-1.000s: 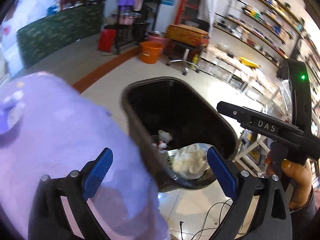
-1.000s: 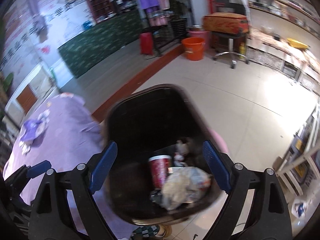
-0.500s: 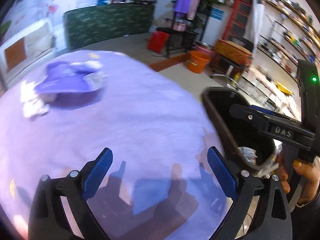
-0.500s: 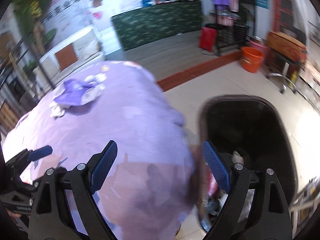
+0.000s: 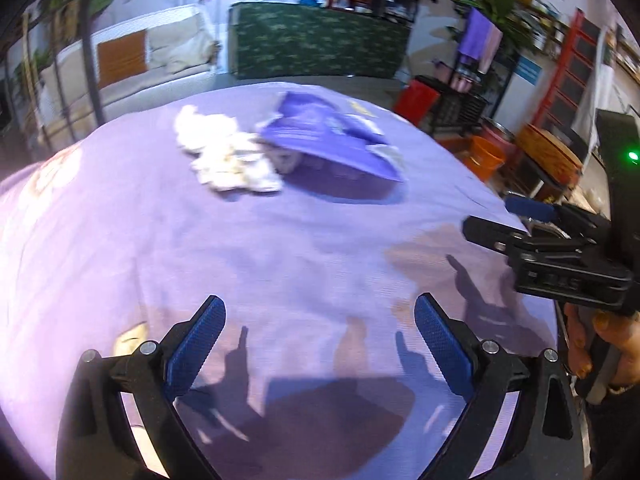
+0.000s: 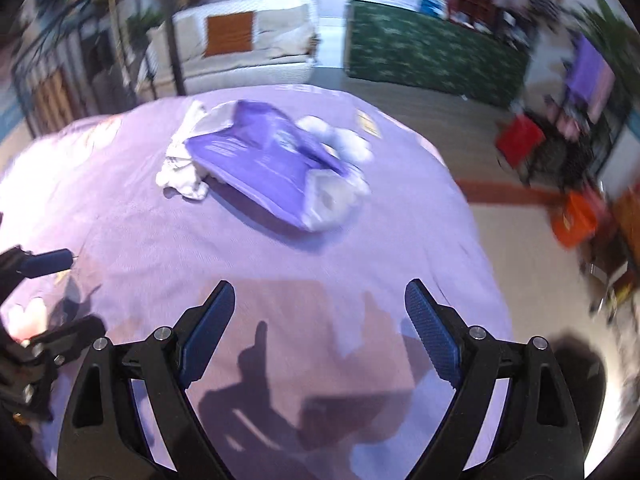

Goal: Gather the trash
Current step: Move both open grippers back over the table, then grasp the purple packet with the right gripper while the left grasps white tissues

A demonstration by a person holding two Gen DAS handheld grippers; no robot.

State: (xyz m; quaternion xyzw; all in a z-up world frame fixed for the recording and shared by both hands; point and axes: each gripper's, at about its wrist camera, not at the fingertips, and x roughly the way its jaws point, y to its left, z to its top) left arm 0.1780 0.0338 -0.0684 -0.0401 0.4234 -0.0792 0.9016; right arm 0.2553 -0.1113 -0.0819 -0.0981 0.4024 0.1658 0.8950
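A purple plastic bag (image 5: 332,140) lies on the far part of a table under a purple cloth (image 5: 240,260). Crumpled white tissue (image 5: 228,160) lies against its left side. In the right wrist view the bag (image 6: 260,156) has white tissue (image 6: 180,172) at its left and more white wads (image 6: 340,196) at its right. My left gripper (image 5: 320,336) is open and empty above the near cloth. My right gripper (image 6: 320,320) is open and empty too, and shows at the right of the left wrist view (image 5: 520,220). The trash bin is out of view.
Beyond the table stand a white sofa (image 6: 248,52), a green patterned counter (image 5: 320,48), a red bin (image 5: 416,100), an orange bucket (image 5: 486,156) and shelving (image 5: 568,80). The table's right edge (image 6: 480,240) drops to a tiled floor (image 6: 540,260).
Both grippers have swung left, away from the black trash bin, to face the table. The bin has left both views. The bag and tissue are now ahead and closer.
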